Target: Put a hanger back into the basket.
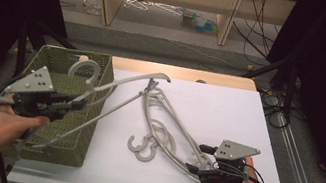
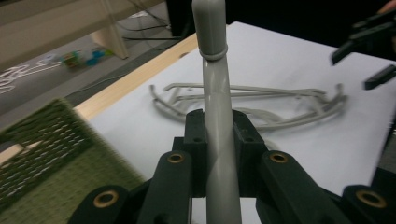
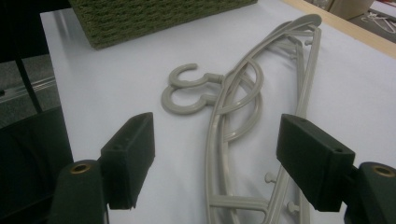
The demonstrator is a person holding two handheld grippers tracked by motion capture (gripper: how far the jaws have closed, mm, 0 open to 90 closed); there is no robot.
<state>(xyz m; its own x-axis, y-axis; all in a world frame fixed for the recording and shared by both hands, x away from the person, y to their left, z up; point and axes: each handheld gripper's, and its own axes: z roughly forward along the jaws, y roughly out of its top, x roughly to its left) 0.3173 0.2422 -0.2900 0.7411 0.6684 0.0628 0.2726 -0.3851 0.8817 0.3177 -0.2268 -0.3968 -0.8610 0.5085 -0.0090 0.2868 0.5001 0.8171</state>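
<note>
My left gripper is shut on the neck of a grey plastic hanger, just below its hook. It holds the hanger tilted in the air over the green woven basket. In the left gripper view the jaws clamp that neck from both sides. Two more grey hangers lie stacked on the white table top, hooks toward me. My right gripper stands open at their near end, low over the table. Its fingertips straddle the hangers' arms without touching.
The basket stands at the table's left edge. A wooden strip runs along the table's far side. Beyond it are a floor with cables and wooden shelf legs. Dark stands flank both sides of the table.
</note>
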